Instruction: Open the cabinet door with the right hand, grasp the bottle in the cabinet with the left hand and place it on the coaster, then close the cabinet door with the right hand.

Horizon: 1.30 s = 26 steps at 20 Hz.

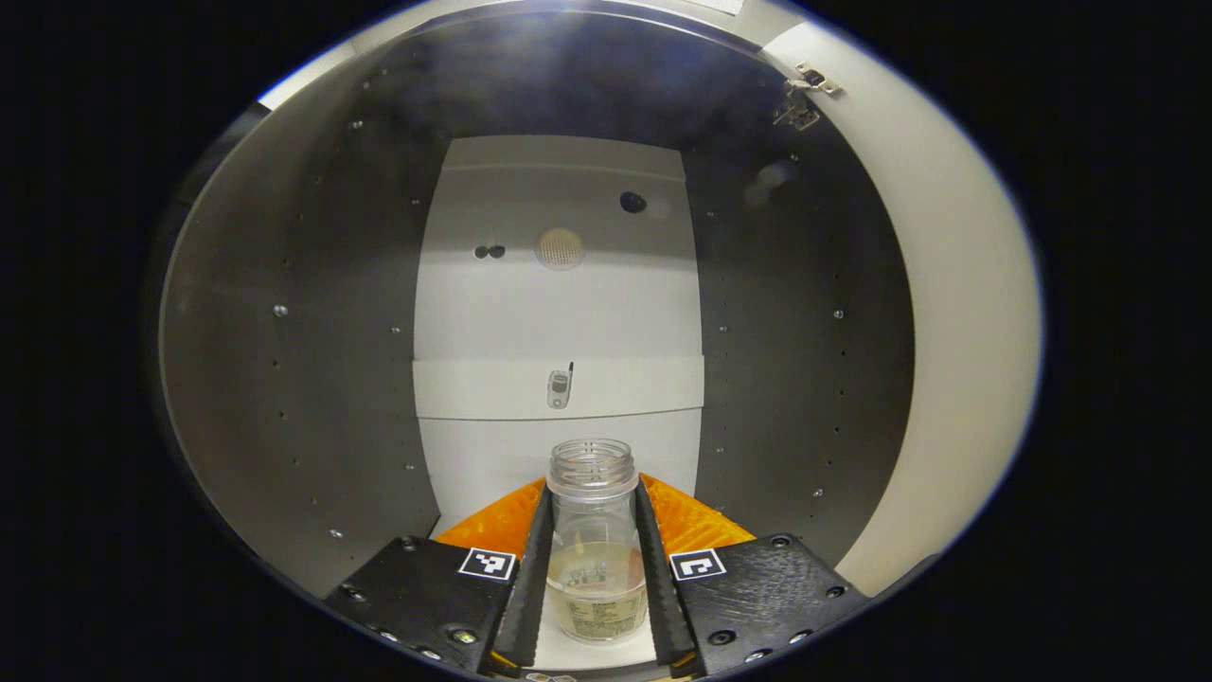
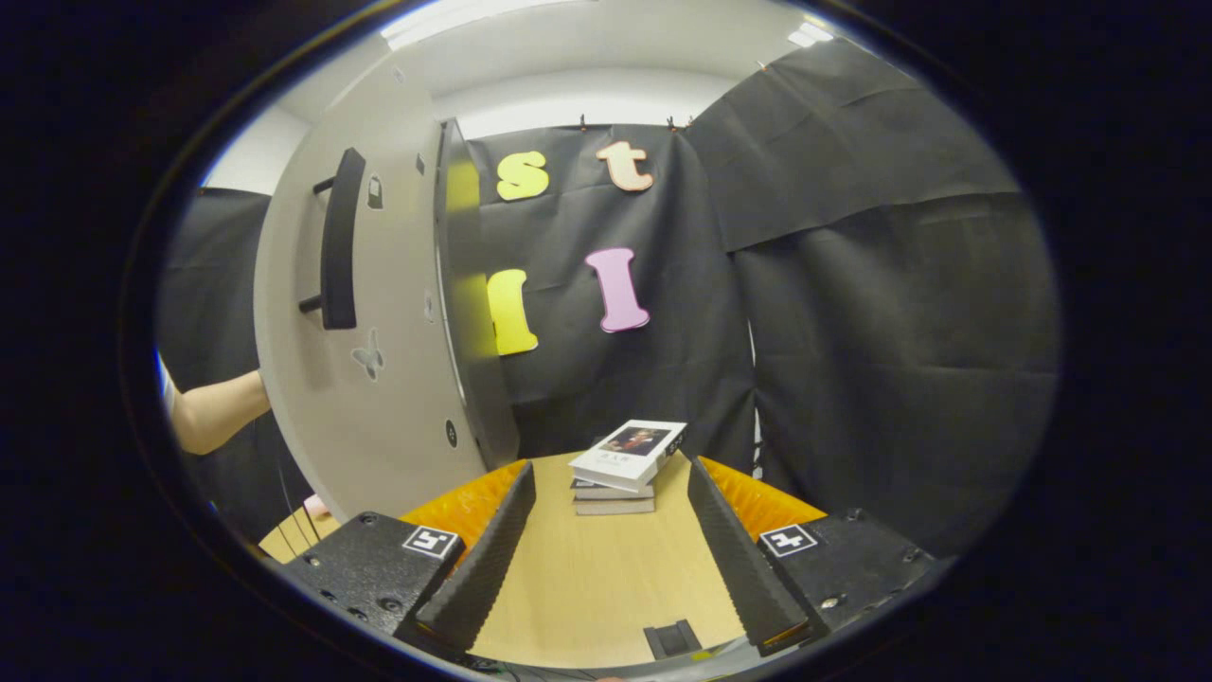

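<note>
**Left gripper closed on the bottle inside the open cabinet**

Left gripper (image 1: 594, 568) sat deep inside the cabinet (image 1: 284, 379), its two black fingers (image 1: 528, 568) pinching the bottle (image 1: 594, 530) from both sides. We judged that both fingers pressed on the glass, since each ribbed inner face lay flush against the bottle wall with no gap showing.

We describe the scene from largest to smallest:

1. The cabinet enclosed the left gripper view: dark side walls, a white back panel, and a hinge (image 1: 800, 99) at the upper right. The bottle had not yet left it.
2. The cabinet door (image 2: 379, 360) stood swung wide in the right gripper view, its black handle (image 2: 336, 242) free. We judged that it was left open to give the left arm a clear way in and out; a forearm (image 2: 213, 412) showed past the door's edge.
3. The table (image 2: 587, 587) lay beneath the right gripper (image 2: 611, 559), which hovered with its fingers spread and nothing between them. We judged that it was parked aside, ready for the closing step.
4. A stack of books (image 2: 625, 464) rested at the far end of the table, well apart from the door.
5. The bottle stood upright and uncapped, with a little pale liquid low inside, so we judged that a level carry was called for.
</note>
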Tool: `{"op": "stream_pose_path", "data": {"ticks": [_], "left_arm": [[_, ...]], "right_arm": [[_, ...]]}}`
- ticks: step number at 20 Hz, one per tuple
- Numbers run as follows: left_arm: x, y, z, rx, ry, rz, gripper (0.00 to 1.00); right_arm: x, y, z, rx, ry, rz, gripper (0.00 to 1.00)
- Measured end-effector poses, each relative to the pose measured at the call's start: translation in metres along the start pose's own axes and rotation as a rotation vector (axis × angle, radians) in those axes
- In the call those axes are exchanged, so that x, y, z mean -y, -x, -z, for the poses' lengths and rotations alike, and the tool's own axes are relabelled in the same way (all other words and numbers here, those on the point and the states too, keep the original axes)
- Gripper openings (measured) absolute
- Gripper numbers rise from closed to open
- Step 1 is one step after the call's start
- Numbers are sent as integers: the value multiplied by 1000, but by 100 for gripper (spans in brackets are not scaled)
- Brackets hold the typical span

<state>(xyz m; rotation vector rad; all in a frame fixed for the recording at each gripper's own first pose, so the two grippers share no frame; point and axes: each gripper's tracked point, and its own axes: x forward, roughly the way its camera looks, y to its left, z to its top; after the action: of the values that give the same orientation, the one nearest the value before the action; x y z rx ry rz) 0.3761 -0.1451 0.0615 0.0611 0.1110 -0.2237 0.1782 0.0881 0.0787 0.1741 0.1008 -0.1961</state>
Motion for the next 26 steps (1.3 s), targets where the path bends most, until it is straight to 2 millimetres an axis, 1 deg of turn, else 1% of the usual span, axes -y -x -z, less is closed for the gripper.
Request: {"op": "stream_pose_path", "data": {"ticks": [1, 2, 4, 5, 7, 9, 10, 12, 14, 16, 18, 19, 21, 23, 24, 26], "left_arm": [[-3, 10, -3, 5, 4, 4, 45], [-6, 21, -7, 10, 6, 10, 45], [-15, 47, -15, 37, 14, 21, 45], [-24, 61, -18, 51, 13, 16, 45], [-43, 97, -22, 71, 11, -5, 45], [-66, 131, -17, 79, 7, -38, 45], [-77, 146, -11, 79, 6, -61, 45], [-101, 175, 6, 73, 8, -107, 44], [-125, 206, 25, 63, 10, -166, 45], [-147, 234, 49, 47, 6, -236, 45], [-169, 262, 74, 38, -6, -310, 45], [-179, 277, 86, 35, -18, -352, 45], [-199, 301, 111, 33, -48, -444, 45], [-211, 322, 141, 22, -100, -530, 45], [-218, 331, 160, 11, -133, -573, 45], [-220, 342, 195, -9, -162, -609, 45]], "right_arm": [[-1, 0, -1, 7, 2, -7, 100], [-3, -1, -2, 11, 5, -15, 99], [-7, -1, -3, 8, 13, -38, 100], [-8, 0, -3, 7, 17, -49, 100], [-13, 0, -6, 17, 23, -74, 100], [-20, 1, -10, 25, 35, -96, 100], [-24, 1, -14, 33, 43, -104, 100], [-36, 0, -24, 53, 53, -120, 100], [-43, 5, -31, 67, 54, -139, 100], [-49, 10, -38, 83, 53, -155, 99], [-53, 15, -44, 94, 56, -157, 100], [-54, 17, -47, 99, 59, -156, 99], [-57, 19, -54, 114, 65, -154, 99], [-57, 21, -59, 119, 55, -142, 100], [-55, 23, -60, 117, 51, -131, 99], [-53, 26, -64, 116, 54, -106, 100]]}}
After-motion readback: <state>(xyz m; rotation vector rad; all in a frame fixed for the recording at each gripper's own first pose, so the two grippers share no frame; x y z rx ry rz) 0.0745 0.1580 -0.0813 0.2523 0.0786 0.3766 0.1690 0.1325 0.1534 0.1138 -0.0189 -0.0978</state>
